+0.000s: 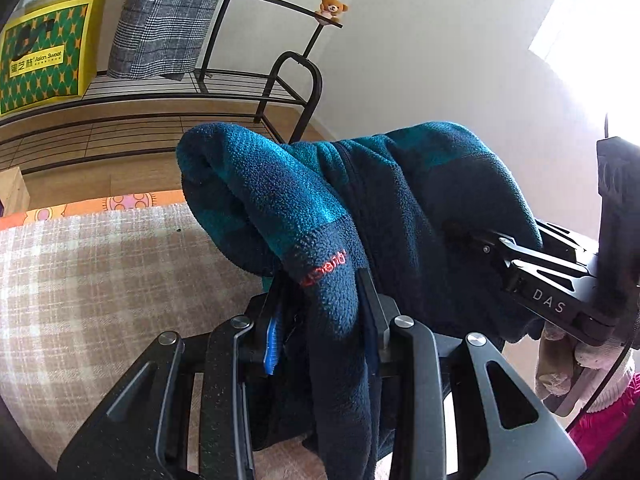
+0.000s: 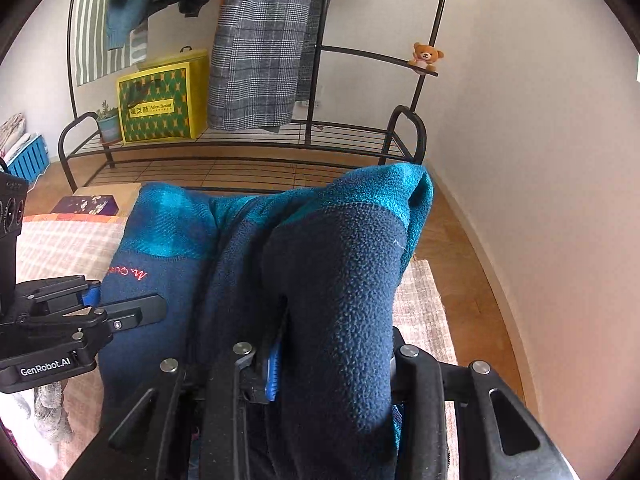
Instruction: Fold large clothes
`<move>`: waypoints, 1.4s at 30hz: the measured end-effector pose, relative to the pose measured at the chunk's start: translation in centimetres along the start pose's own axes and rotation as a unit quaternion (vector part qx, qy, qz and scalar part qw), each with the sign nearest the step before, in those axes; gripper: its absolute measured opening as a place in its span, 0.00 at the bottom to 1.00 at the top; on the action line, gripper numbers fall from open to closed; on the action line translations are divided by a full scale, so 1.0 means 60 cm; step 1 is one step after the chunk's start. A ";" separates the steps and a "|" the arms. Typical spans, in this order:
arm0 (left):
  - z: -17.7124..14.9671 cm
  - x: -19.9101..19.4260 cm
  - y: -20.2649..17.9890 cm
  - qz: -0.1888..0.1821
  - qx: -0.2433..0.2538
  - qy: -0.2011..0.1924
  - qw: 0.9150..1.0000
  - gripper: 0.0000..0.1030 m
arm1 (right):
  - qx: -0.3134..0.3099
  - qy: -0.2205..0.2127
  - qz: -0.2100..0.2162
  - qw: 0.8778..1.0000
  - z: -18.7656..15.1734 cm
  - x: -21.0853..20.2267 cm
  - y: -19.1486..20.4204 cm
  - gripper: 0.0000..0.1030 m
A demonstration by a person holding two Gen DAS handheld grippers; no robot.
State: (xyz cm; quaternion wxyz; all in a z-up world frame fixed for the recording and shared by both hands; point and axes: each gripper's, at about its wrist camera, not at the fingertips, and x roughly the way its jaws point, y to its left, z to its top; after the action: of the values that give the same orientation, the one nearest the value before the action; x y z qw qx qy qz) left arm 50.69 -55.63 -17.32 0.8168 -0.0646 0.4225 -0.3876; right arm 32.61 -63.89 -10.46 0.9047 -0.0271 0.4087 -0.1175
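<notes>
A navy and teal fleece jacket [image 1: 400, 200] with red embroidered lettering hangs lifted between both grippers above a plaid-covered surface [image 1: 100, 280]. My left gripper [image 1: 320, 320] is shut on a fold of the fleece, which drapes over its fingers. My right gripper [image 2: 332, 360] is shut on another part of the same jacket [image 2: 340, 280]. The right gripper shows in the left wrist view [image 1: 520, 264] at the right, clamped into the fabric. The left gripper shows in the right wrist view [image 2: 132, 312] at the left, pinching the jacket's edge.
A black metal clothes rack [image 2: 312, 132] stands behind, with a grey checked coat [image 2: 260, 48], a yellow-green bag [image 2: 160, 100] and a small teddy bear [image 2: 426, 56]. The plaid surface's far edge [image 2: 432, 280] borders a wooden floor. A white wall is to the right.
</notes>
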 end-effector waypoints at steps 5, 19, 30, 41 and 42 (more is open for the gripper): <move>-0.005 0.034 0.016 0.030 0.019 0.011 0.999 0.30 | 0.017 0.027 -0.023 0.999 -0.025 0.068 -0.037 0.35; -0.017 0.011 0.064 0.073 -0.008 0.030 0.997 0.37 | 0.113 0.044 -0.092 0.988 -0.054 0.069 -0.120 0.63; -0.043 -0.213 -0.060 0.055 0.065 -0.024 0.996 0.37 | 0.125 -0.012 -0.066 0.990 -0.029 -0.128 -0.072 0.62; -0.106 -0.518 -0.160 0.043 0.106 -0.100 0.988 0.37 | 0.120 -0.083 -0.021 0.989 -0.039 -0.406 0.049 0.62; -0.118 -0.543 -0.165 0.043 0.107 -0.103 0.988 0.37 | 0.120 -0.085 -0.023 0.989 -0.046 -0.428 0.063 0.62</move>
State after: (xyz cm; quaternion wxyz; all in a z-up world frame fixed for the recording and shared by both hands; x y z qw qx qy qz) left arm 28.57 -38.49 3.29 0.8740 0.0017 0.2941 -0.3867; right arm 14.90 -54.08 5.98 0.9298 0.0620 0.3127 -0.1840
